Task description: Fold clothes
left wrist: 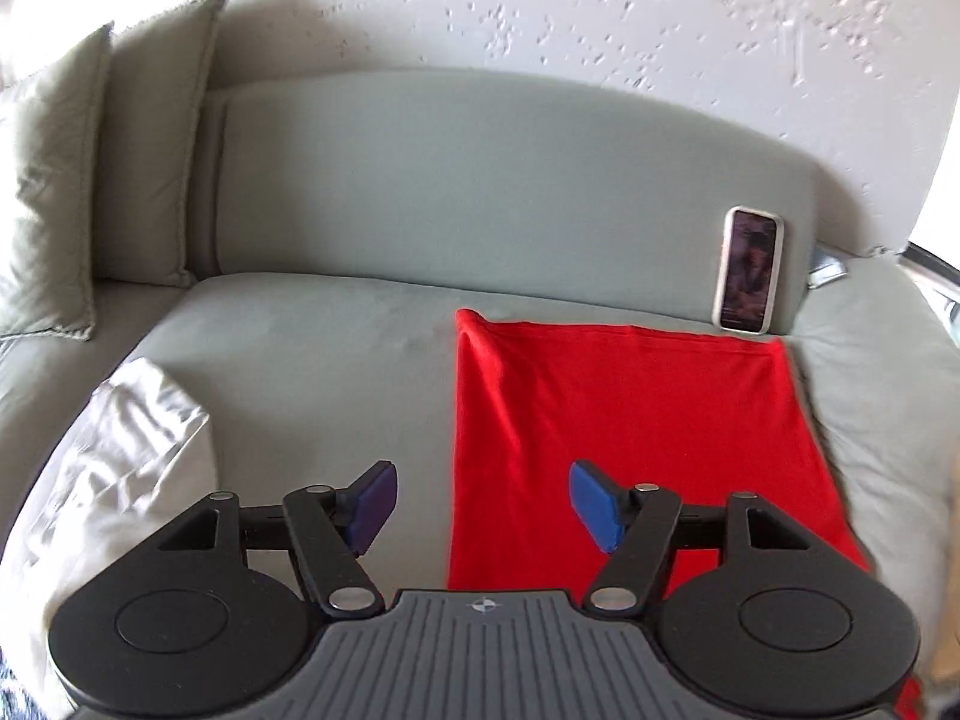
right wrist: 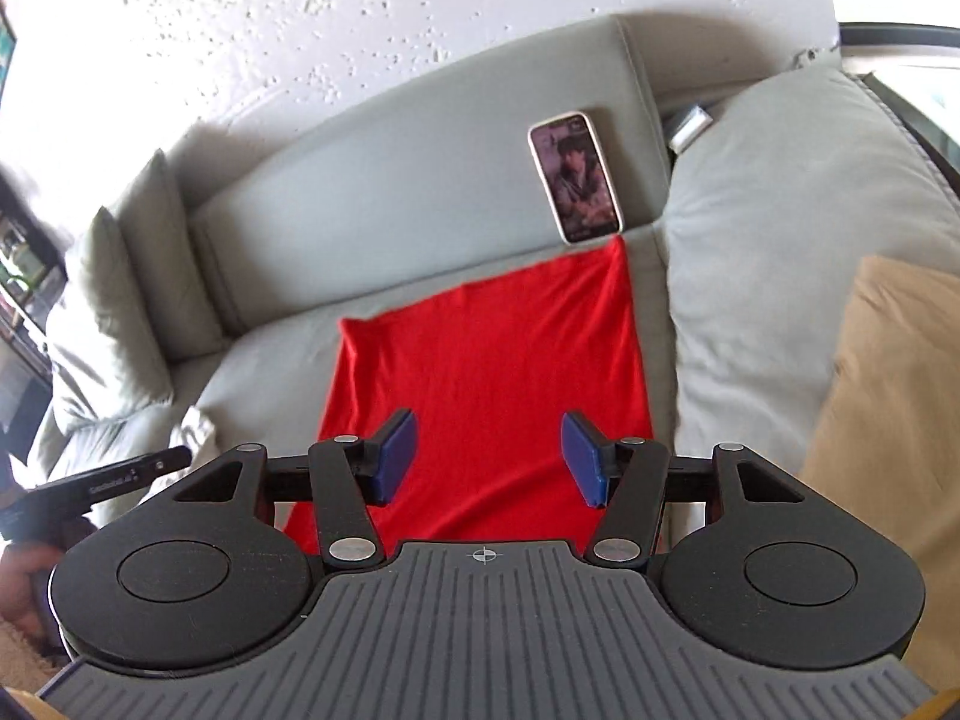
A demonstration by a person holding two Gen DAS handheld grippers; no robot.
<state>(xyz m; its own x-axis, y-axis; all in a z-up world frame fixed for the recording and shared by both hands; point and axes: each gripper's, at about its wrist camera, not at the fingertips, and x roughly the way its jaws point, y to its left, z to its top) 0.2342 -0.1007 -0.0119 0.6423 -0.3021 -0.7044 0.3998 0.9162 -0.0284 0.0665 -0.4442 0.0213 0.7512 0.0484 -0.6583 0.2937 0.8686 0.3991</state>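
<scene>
1. Your left gripper (left wrist: pixel 482 507) is up over the sofa (left wrist: pixel 372 360), fingers (left wrist: pixel 377 501) spread apart with nothing between them, released.
2. Below and to its right lies the red garment (left wrist: pixel 630 438), spread flat as a long rectangle on the seat cushion, running from the near edge up to the foot of the backrest.
3. The garment's far left corner shows a small raised fold; the rest looks smooth, with a few soft creases running lengthwise.
4. Your right gripper (right wrist: pixel 487 456) hangs directly above that same red garment (right wrist: pixel 480 372), blue fingers (right wrist: pixel 581 459) parted and empty. No cloth is pinched, and the pads stand clear of the fabric.
5. A phone (left wrist: pixel 749 270) leans upright against the backrest, its lower edge just beside the garment's far right corner; the screen is lit.
6. To the left on the seat, a crumpled white cloth (left wrist: pixel 120 456) sits well apart from the red piece.
7. Two grey-green cushions (left wrist: pixel 96 180) stand against the sofa's left end.
8. In your right wrist view, a big grey pillow (right wrist: pixel 798 252) lies just beside the garment's right edge, with a tan cloth (right wrist: pixel 888 396) resting against it nearer to you.
9. At the lower left of that view, part of your other gripper's black body (right wrist: pixel 102 483) pokes in, a hand (right wrist: pixel 24 582) beneath it.
10. A white textured wall (left wrist: pixel 600 18) rises behind the sofa.
</scene>
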